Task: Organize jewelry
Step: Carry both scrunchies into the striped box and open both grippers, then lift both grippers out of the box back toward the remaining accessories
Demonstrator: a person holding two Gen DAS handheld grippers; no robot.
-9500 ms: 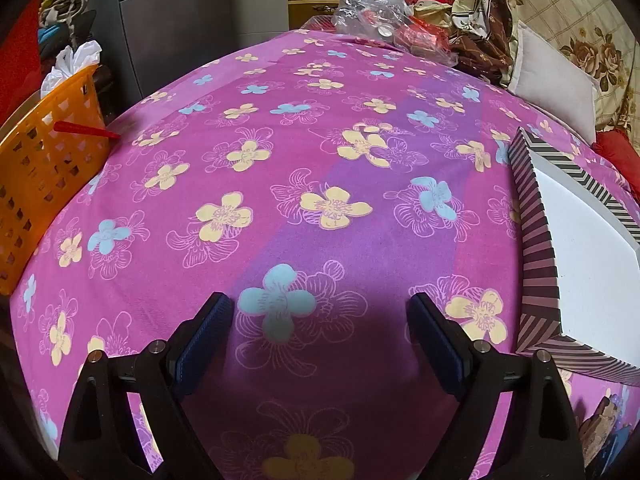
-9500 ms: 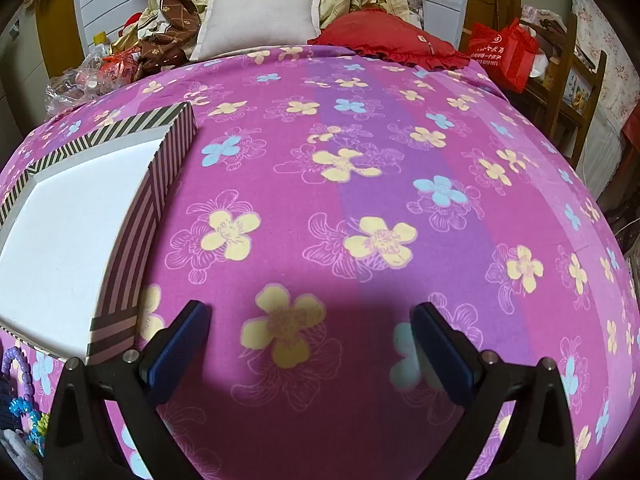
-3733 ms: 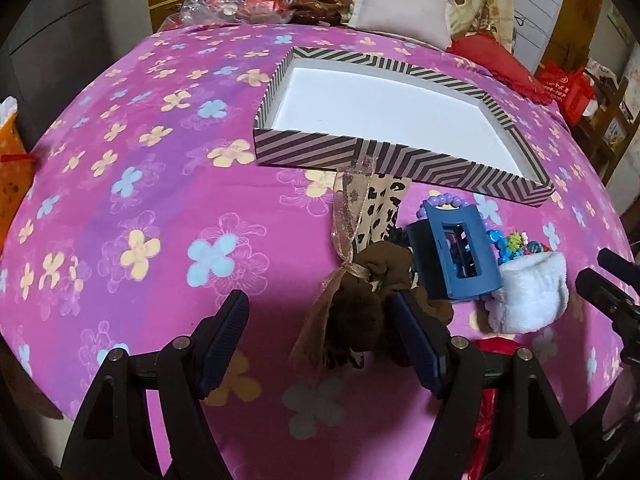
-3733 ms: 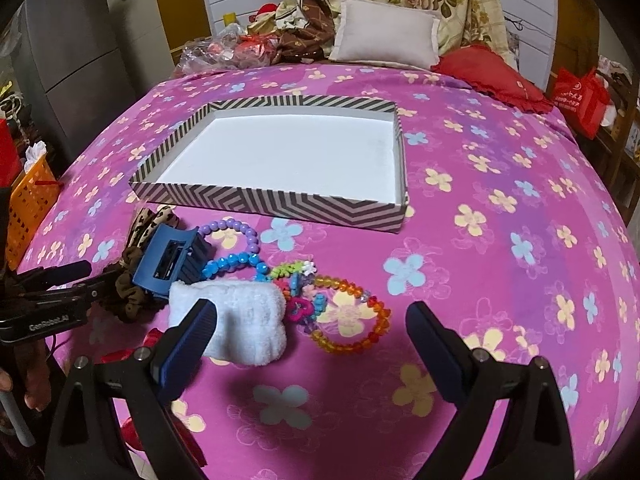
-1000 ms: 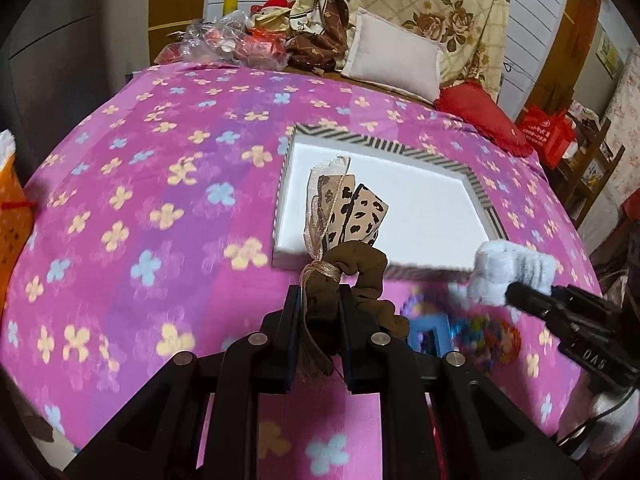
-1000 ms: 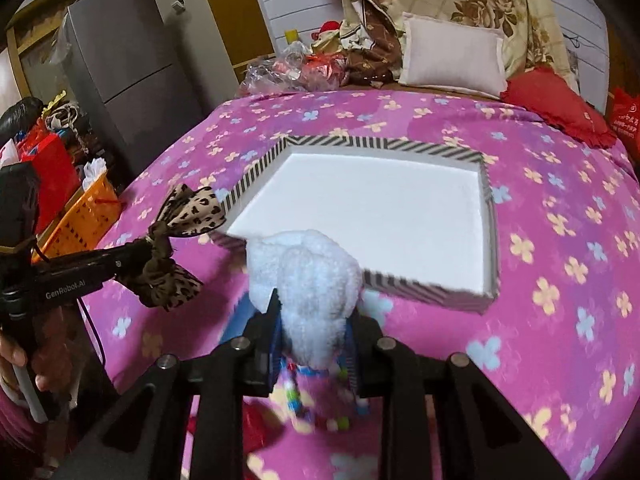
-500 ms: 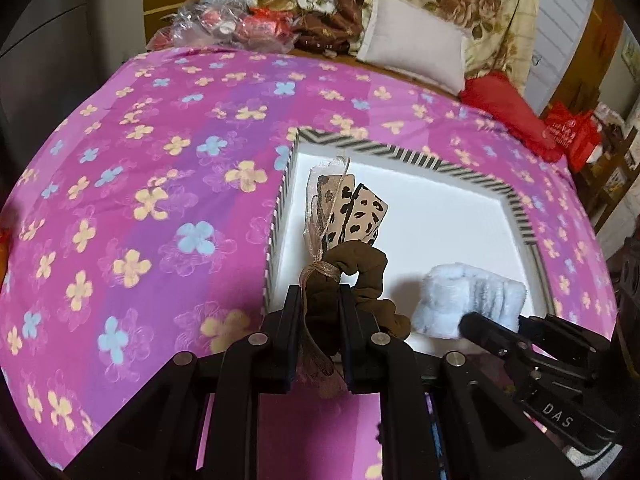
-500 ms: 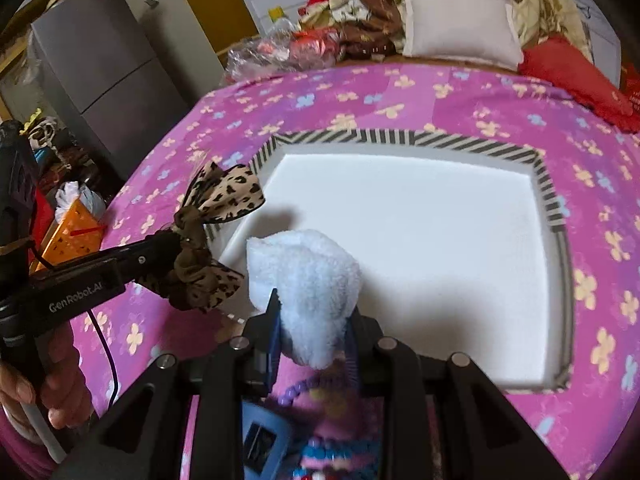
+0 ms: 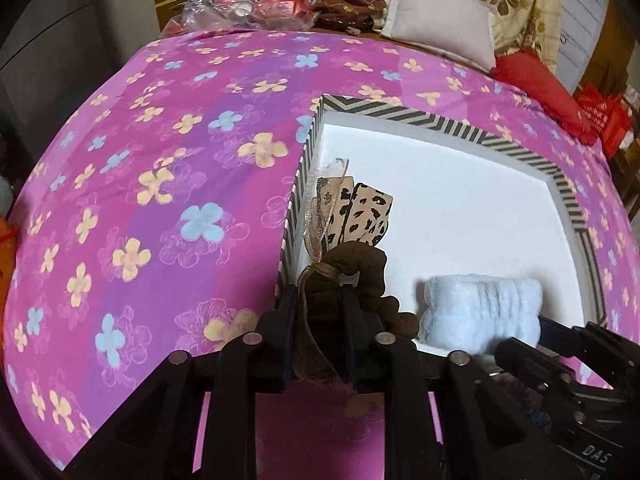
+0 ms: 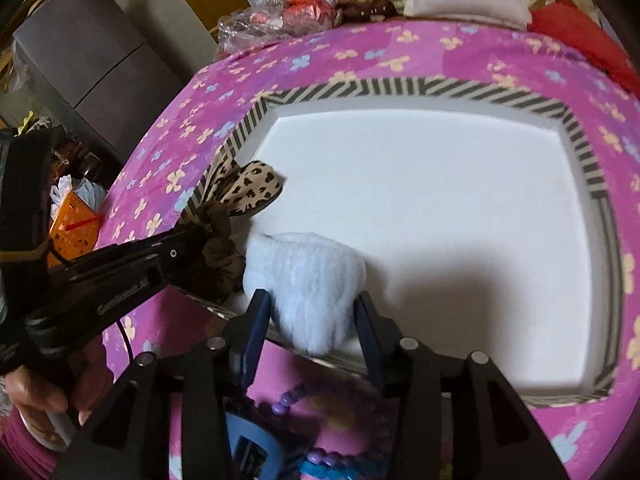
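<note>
A striped box with a white floor (image 9: 460,184) (image 10: 440,184) lies on the pink flowered bedspread. My left gripper (image 9: 320,300) is shut on a brown scrunchie with leopard-print ribbons (image 9: 360,220), held over the box's near-left corner; it shows in the right wrist view (image 10: 244,188). My right gripper (image 10: 308,312) has its jaws parted around a white fluffy scrunchie (image 10: 308,276), which rests on the box floor at the near edge (image 9: 480,312).
A blue hair claw (image 10: 256,452) and purple and blue bead bracelets (image 10: 320,460) lie on the bedspread in front of the box. An orange basket (image 10: 68,220) stands at the left. Pillows (image 9: 440,16) and bags (image 9: 248,4) lie at the far end.
Both grippers moved forward over the box's near edge. The right gripper's jaws have spread and the white scrunchie now rests on the box floor. The left stays shut on the brown scrunchie.
</note>
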